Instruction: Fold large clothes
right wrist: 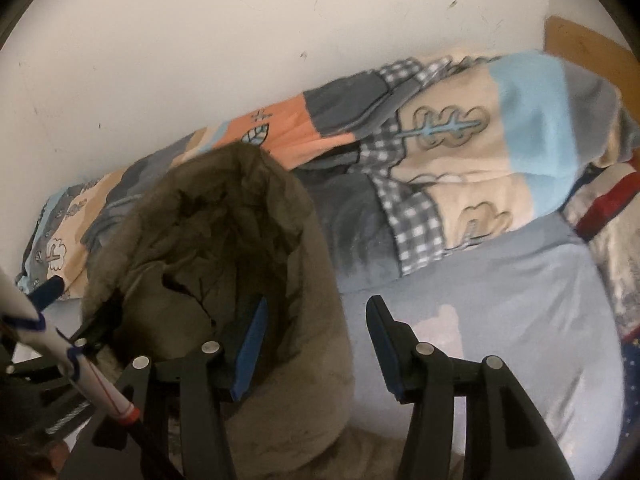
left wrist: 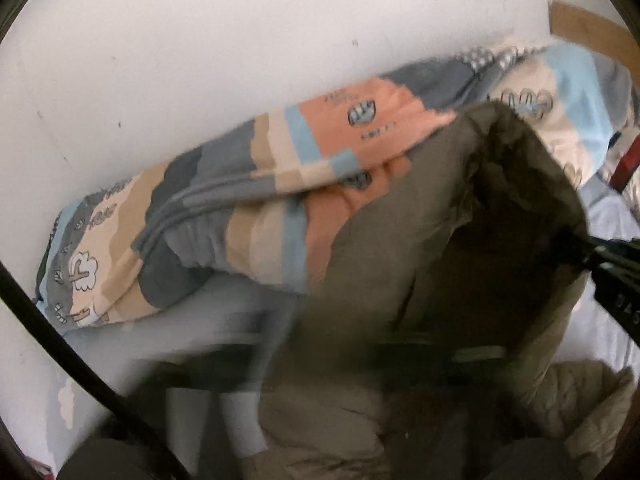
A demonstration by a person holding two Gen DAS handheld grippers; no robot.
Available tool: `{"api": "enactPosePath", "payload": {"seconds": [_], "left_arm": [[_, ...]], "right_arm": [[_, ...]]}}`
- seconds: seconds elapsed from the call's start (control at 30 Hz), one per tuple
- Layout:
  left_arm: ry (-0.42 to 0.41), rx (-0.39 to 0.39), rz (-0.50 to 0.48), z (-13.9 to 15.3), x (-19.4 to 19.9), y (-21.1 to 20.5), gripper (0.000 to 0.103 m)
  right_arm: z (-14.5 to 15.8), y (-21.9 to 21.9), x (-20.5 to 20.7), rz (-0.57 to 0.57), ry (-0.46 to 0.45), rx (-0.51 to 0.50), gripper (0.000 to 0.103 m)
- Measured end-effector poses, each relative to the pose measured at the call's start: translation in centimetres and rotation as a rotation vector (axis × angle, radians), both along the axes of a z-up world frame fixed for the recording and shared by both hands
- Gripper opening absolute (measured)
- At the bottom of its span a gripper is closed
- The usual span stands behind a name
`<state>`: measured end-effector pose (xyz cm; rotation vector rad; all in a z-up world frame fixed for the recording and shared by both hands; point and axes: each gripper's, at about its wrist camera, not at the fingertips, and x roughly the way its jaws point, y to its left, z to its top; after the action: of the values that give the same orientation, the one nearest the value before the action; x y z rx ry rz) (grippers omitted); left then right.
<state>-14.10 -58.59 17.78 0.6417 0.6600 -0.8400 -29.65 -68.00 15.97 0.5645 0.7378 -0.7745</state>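
Folding looks barely begun — the bulky olive-brown padded jacket [right wrist: 224,248] hangs bunched; right gripper [right wrist: 316,344] jaws wide, left gripper's unclear.

An olive-brown padded coat [left wrist: 460,240] fills the lower right, its dark lining open toward the camera and its lower part blurred. Behind it a patchwork quilt [left wrist: 248,184] in peach, grey, blue and cream lies bunched along a white wall [left wrist: 200,40]. A black hand-held gripper [left wrist: 612,264] reaches in from the right edge, touching the coat's edge. Pale blue bedsheet [left wrist: 224,312] shows beneath the quilt.
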Motion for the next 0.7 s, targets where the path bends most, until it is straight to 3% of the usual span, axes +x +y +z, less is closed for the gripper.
{"api": "enactPosePath", "payload": {"seconds": [0.03,0.23,0.43,0.57,0.7], "left_arm": [[0.019,-0.029,-0.002,0.3,0.1,0.9,0.010],[0.068,-0.086,-0.044,3.6,-1.6,7.6,0.010],[0.119,-0.122,-0.058,6.9,-5.1,17.2,0.012],[0.166,-0.137,-0.054,6.8,-8.1,23.5,0.012],[0.216,-0.132,-0.027,3.8,-12.0,29.4,0.013]], "right_arm": [[-0.4,0.2,0.1,0.003,0.020,-0.002,0.007],[3.0,3.8,-4.1,-0.005,-0.103,-0.041,0.007],[6.7,11.0,-9.8,0.075,-0.138,-0.061,0.007],[7.7,17.0,-13.9,0.108,-0.161,-0.087,0.007],[6.0,22.3,-17.2,0.104,-0.158,-0.080,0.007]]}}
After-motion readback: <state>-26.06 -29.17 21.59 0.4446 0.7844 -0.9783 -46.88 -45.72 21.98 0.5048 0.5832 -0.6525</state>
